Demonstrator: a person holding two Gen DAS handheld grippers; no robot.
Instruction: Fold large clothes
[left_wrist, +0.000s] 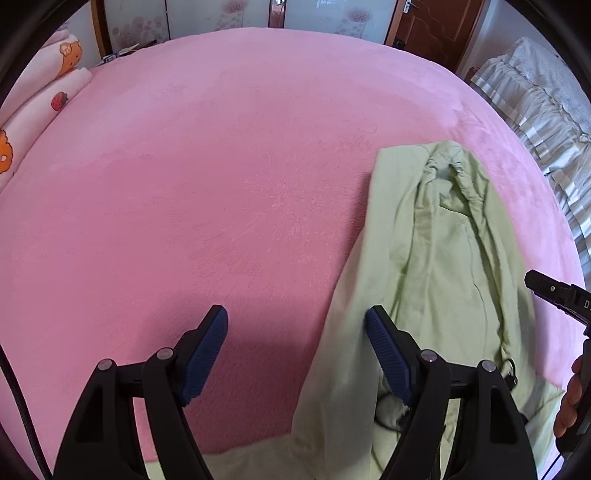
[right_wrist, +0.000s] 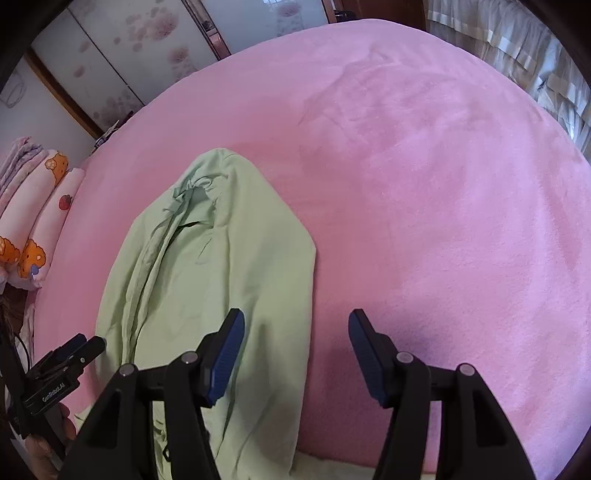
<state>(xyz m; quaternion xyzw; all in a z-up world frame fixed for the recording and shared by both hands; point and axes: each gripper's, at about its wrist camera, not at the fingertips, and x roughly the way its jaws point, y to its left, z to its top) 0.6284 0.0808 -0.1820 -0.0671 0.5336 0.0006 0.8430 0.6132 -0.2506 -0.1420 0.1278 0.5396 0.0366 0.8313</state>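
A light green hooded garment (left_wrist: 443, 258) lies lengthwise on the pink bed cover (left_wrist: 221, 166), its sides folded inward and its hood end (left_wrist: 448, 166) pointing away from me. My left gripper (left_wrist: 295, 317) hovers open over the garment's left edge, nothing between its blue pads (left_wrist: 207, 350). In the right wrist view the same garment (right_wrist: 221, 277) sits left of centre. My right gripper (right_wrist: 295, 321) hangs open above its right edge and the pink cover (right_wrist: 443, 184), holding nothing. Each gripper shows at the edge of the other's view: the right gripper (left_wrist: 554, 295), the left gripper (right_wrist: 66, 354).
Pillows with cartoon prints (right_wrist: 40, 221) are piled at the bed's left side. Wardrobe doors with a flower pattern (right_wrist: 129, 48) stand beyond the bed. A striped curtain or frilled cloth (left_wrist: 546, 103) hangs at the right. A hand (left_wrist: 570, 398) grips the right tool.
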